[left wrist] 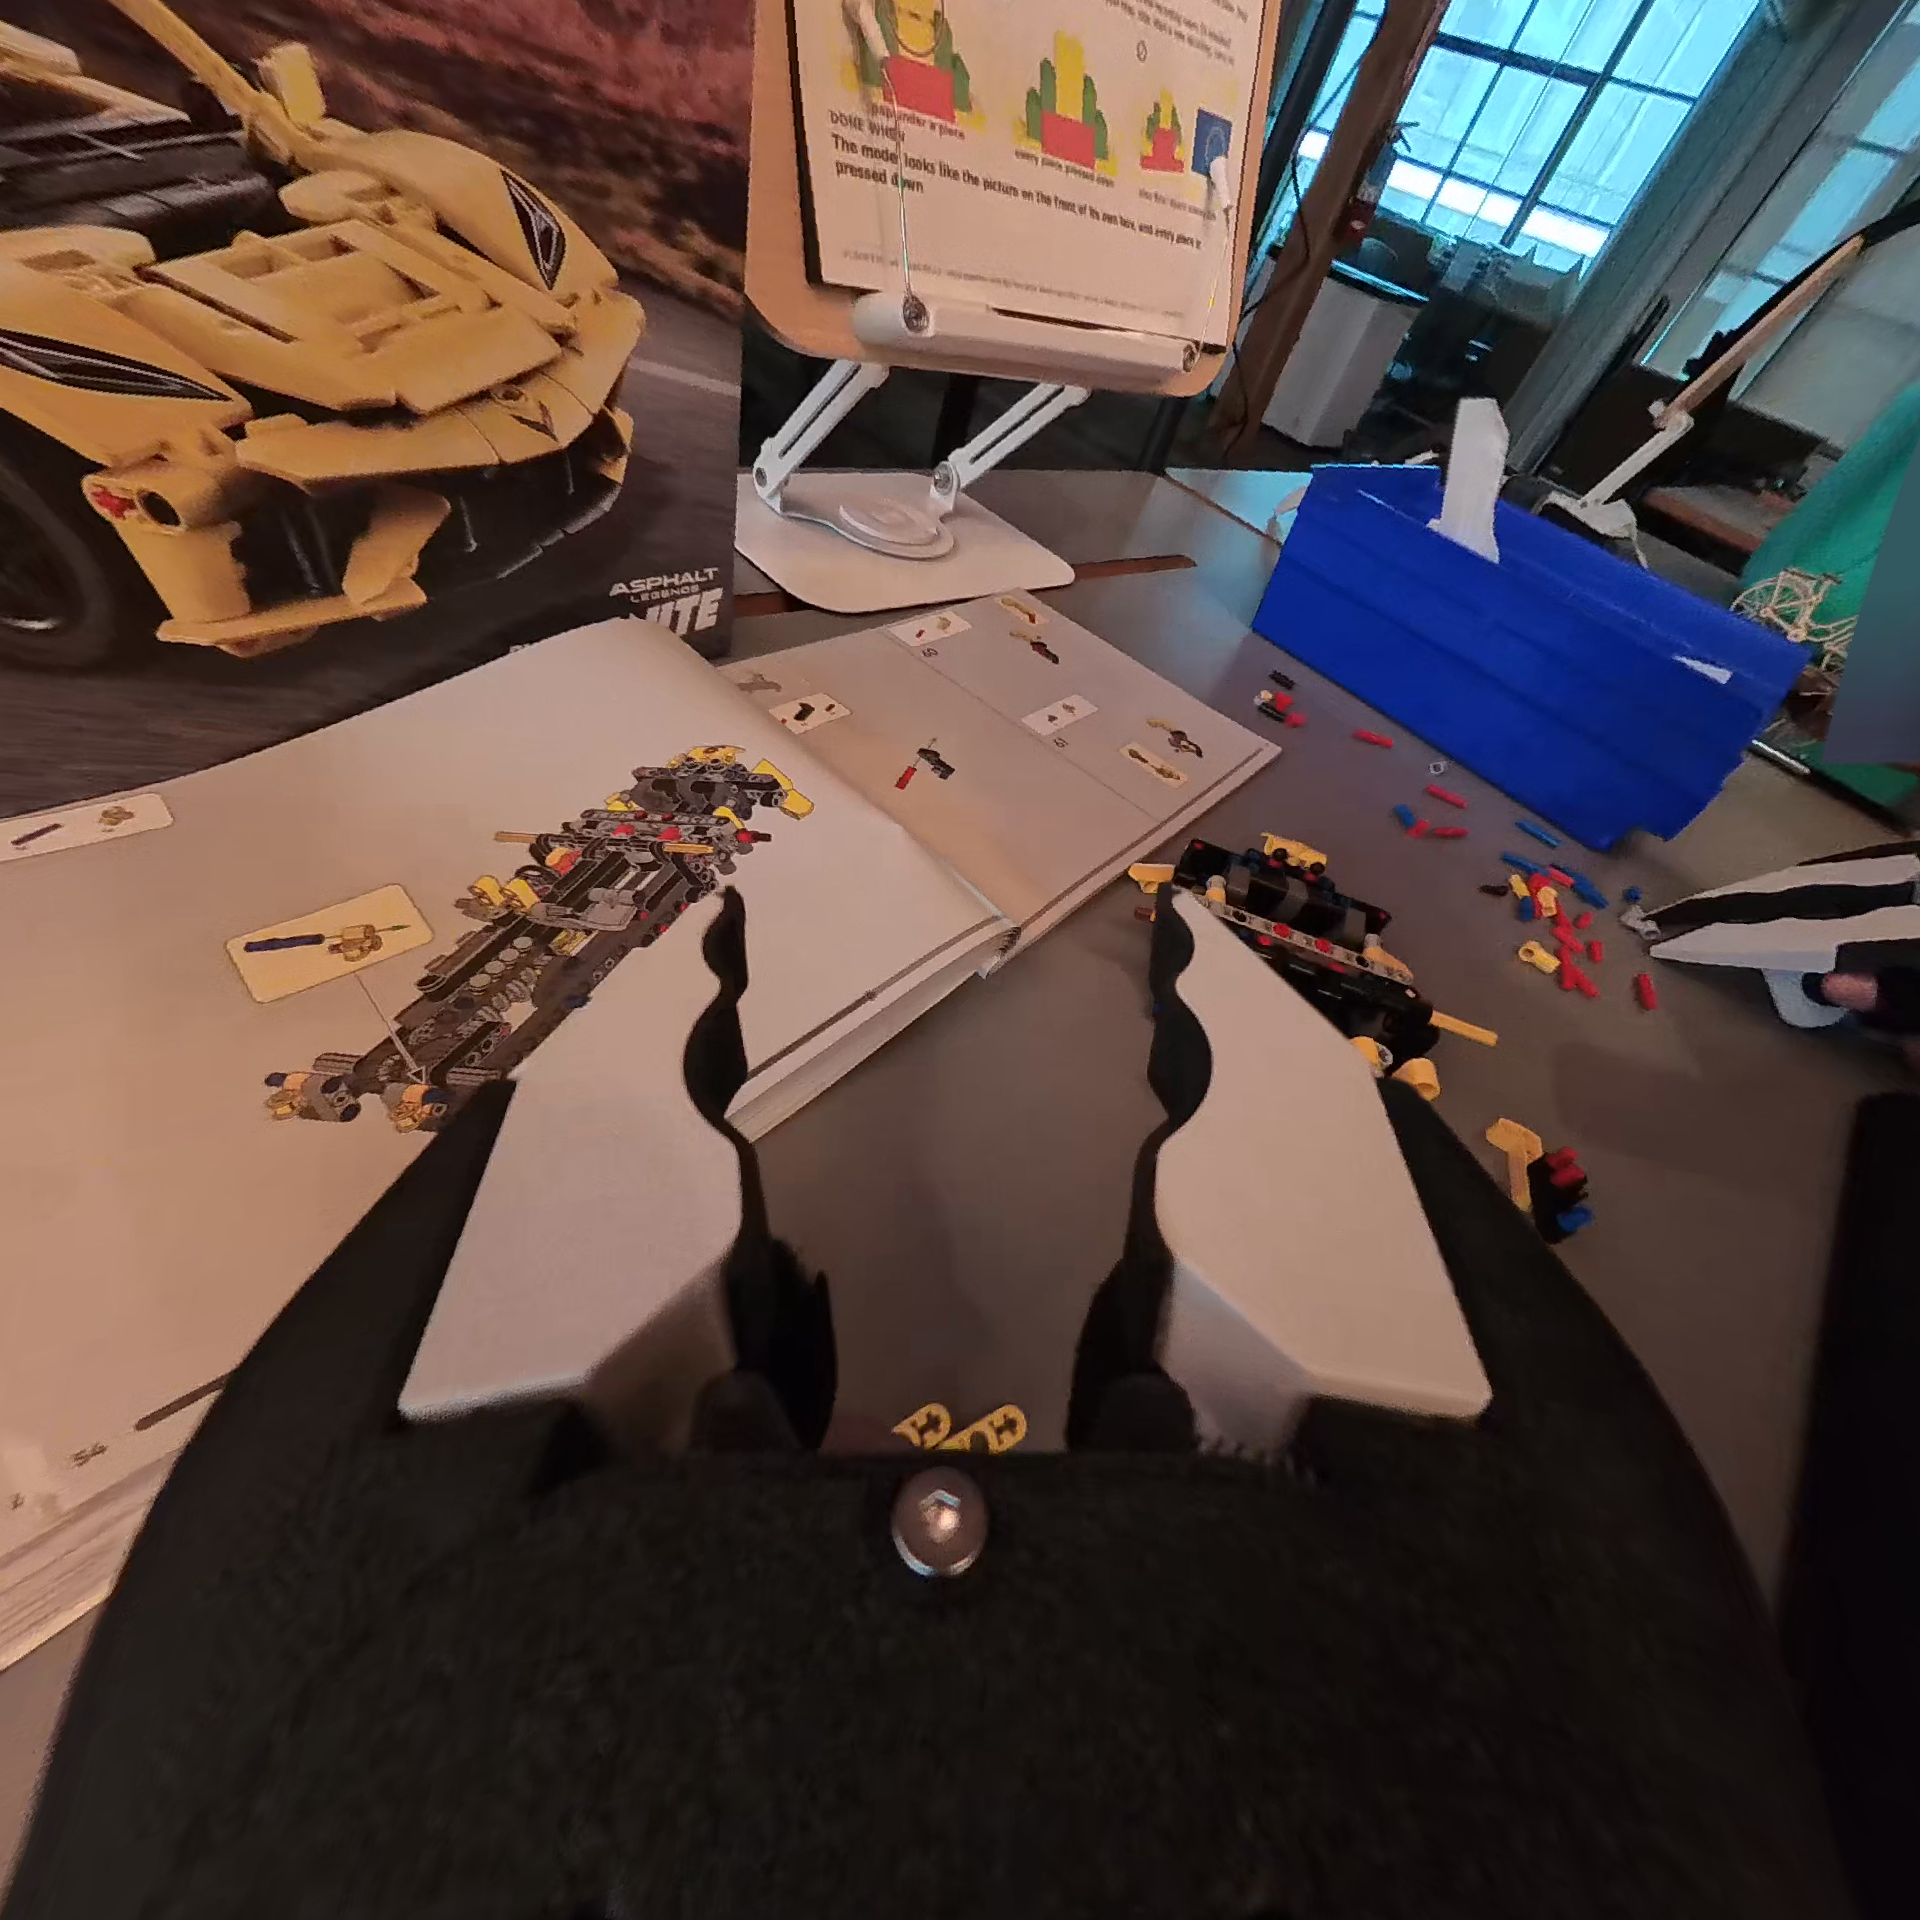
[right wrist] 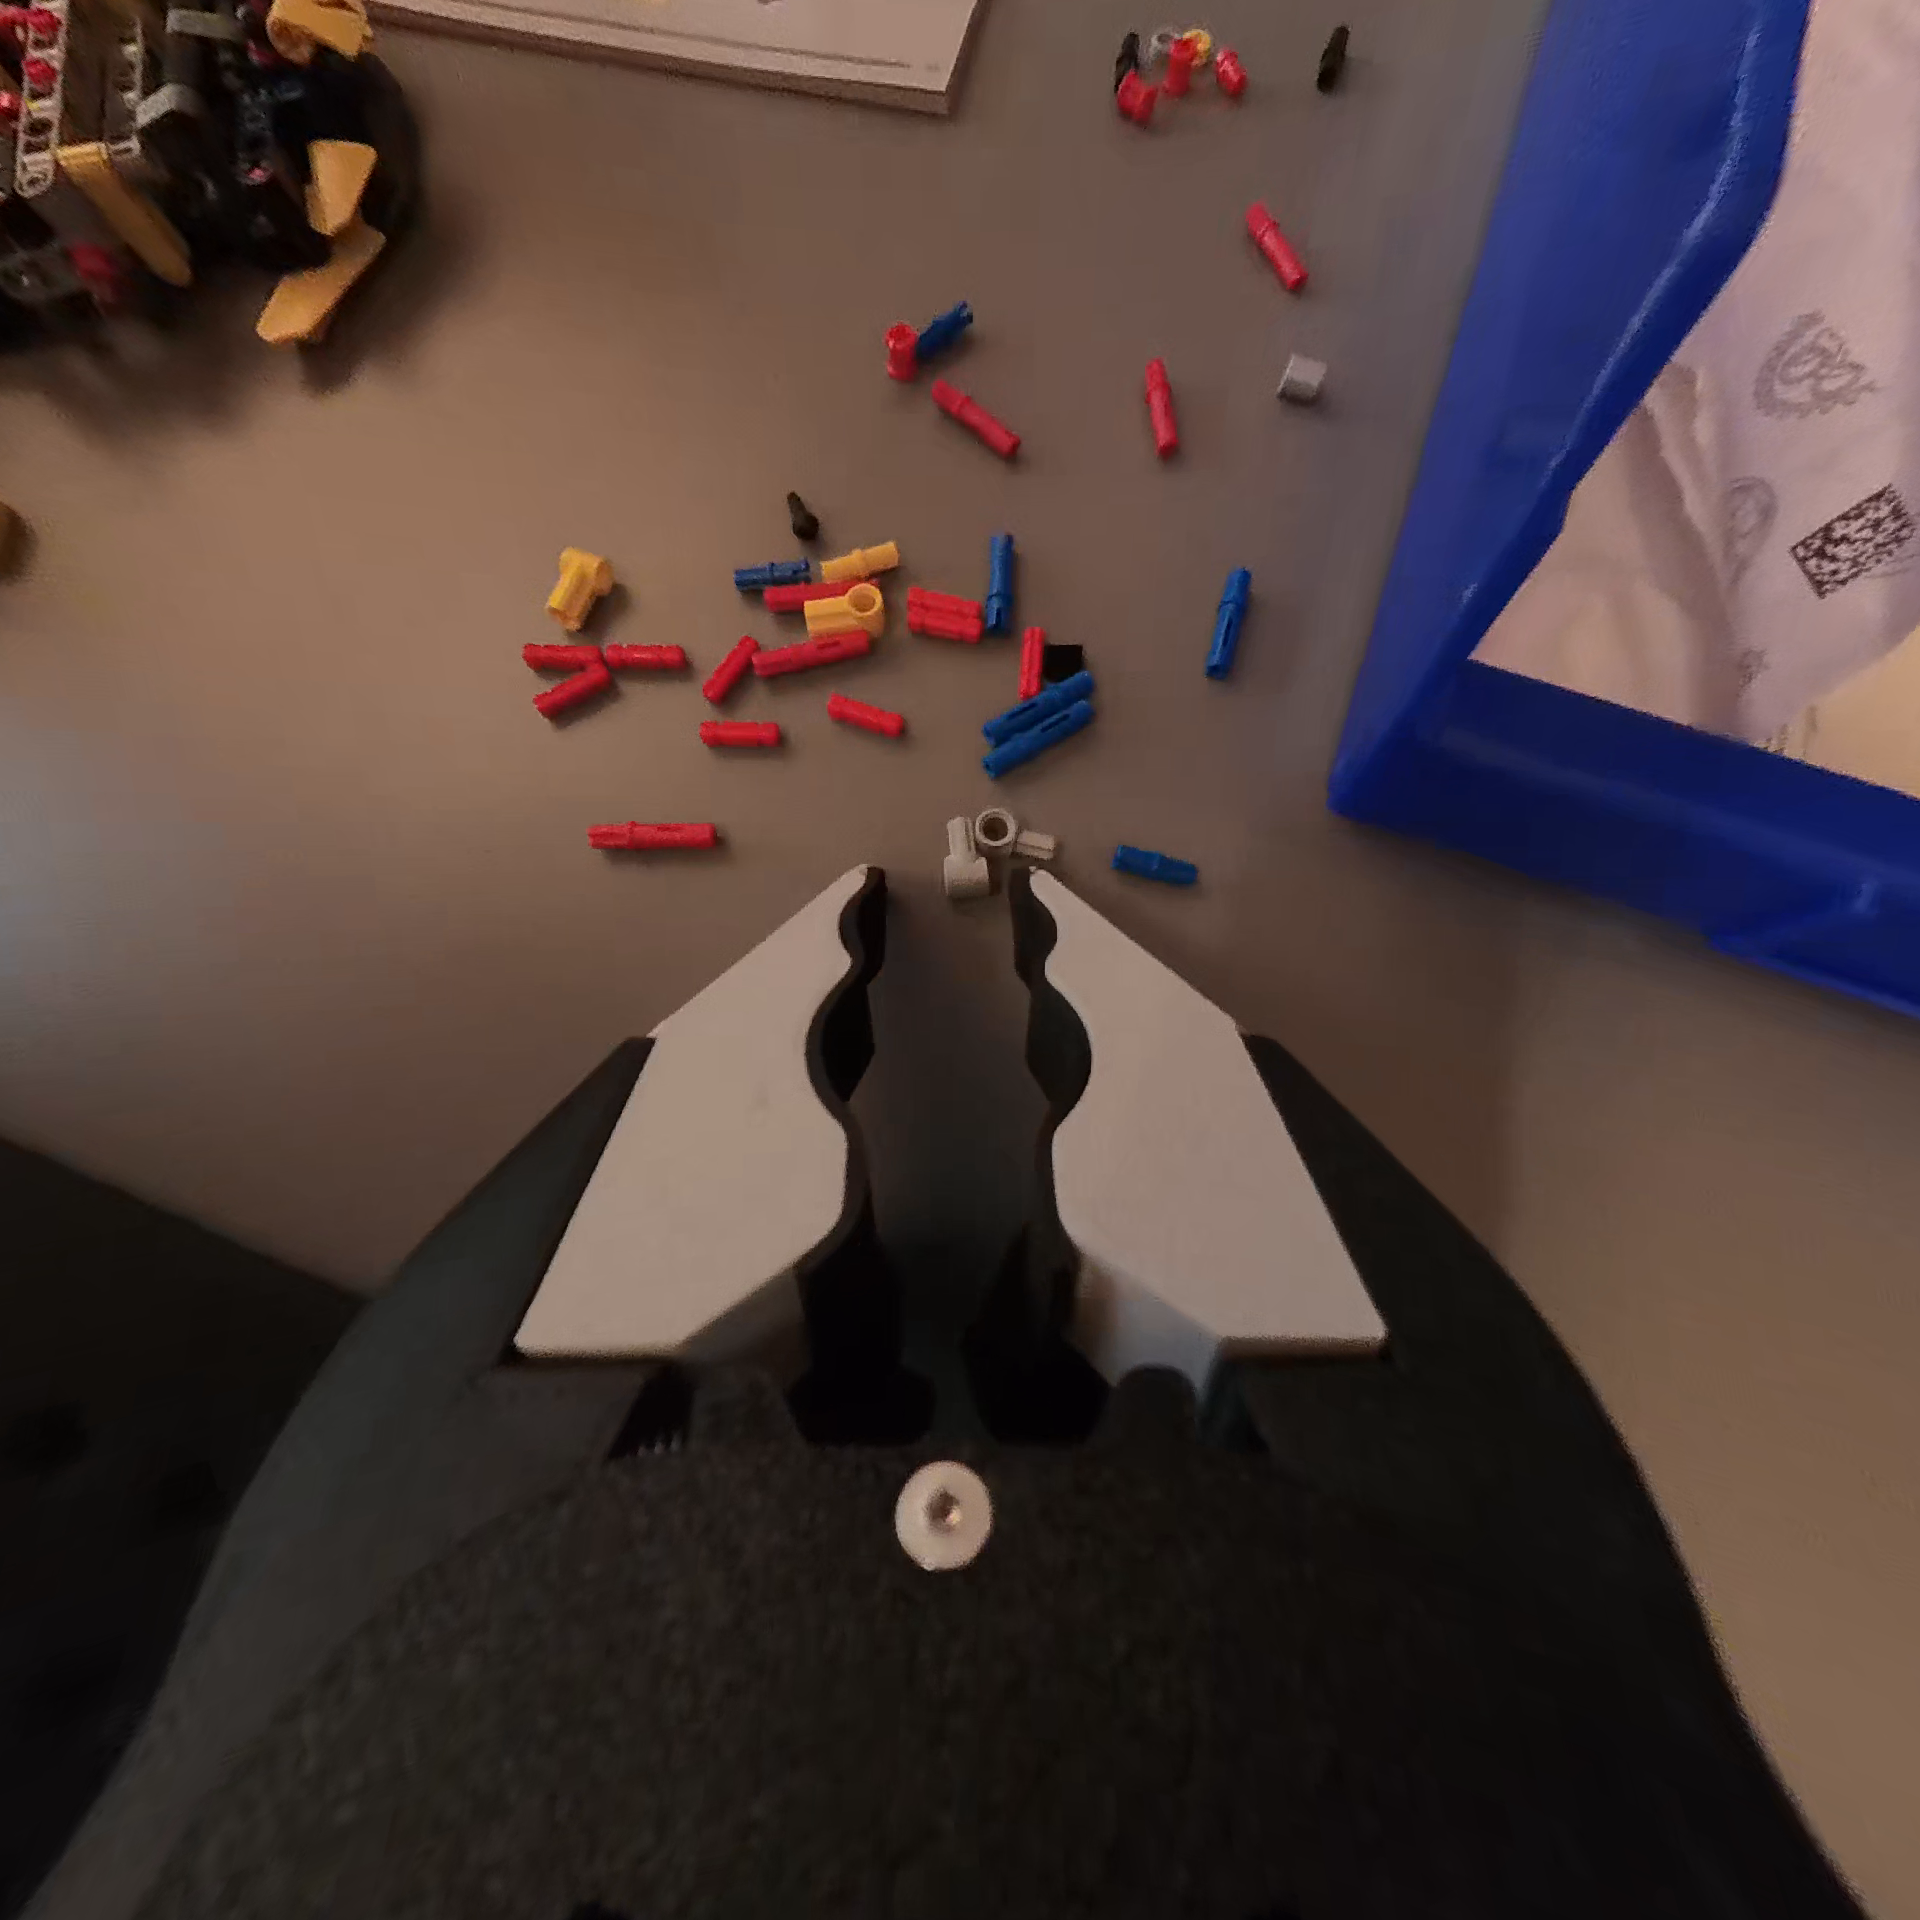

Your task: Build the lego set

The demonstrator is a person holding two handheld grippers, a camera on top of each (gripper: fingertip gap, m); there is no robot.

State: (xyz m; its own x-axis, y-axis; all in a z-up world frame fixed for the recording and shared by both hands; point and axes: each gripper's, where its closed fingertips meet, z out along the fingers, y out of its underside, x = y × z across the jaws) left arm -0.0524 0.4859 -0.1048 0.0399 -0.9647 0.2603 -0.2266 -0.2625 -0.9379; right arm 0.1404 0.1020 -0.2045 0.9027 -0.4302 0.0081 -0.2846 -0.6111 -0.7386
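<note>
My left gripper (left wrist: 945,914) is open and empty, held above the table between the open instruction booklet (left wrist: 436,935) and the partly built black and yellow model (left wrist: 1299,935). My right gripper (right wrist: 948,878) is open and empty, low over the table, its tips just short of a small grey connector piece (right wrist: 982,850). Several loose red, blue and yellow pins (right wrist: 821,634) lie scattered beyond it. The model shows at the top left of the right wrist view (right wrist: 156,166). The right gripper also shows far right in the left wrist view (left wrist: 1787,914).
A blue bin (left wrist: 1507,644) stands at the right; in the right wrist view (right wrist: 1558,499) it holds a white bag. The set's box (left wrist: 312,312) and a document stand (left wrist: 987,312) stand at the back. Two yellow pieces (left wrist: 961,1425) lie under my left gripper. About 45 cm separates my left fingertips from my right.
</note>
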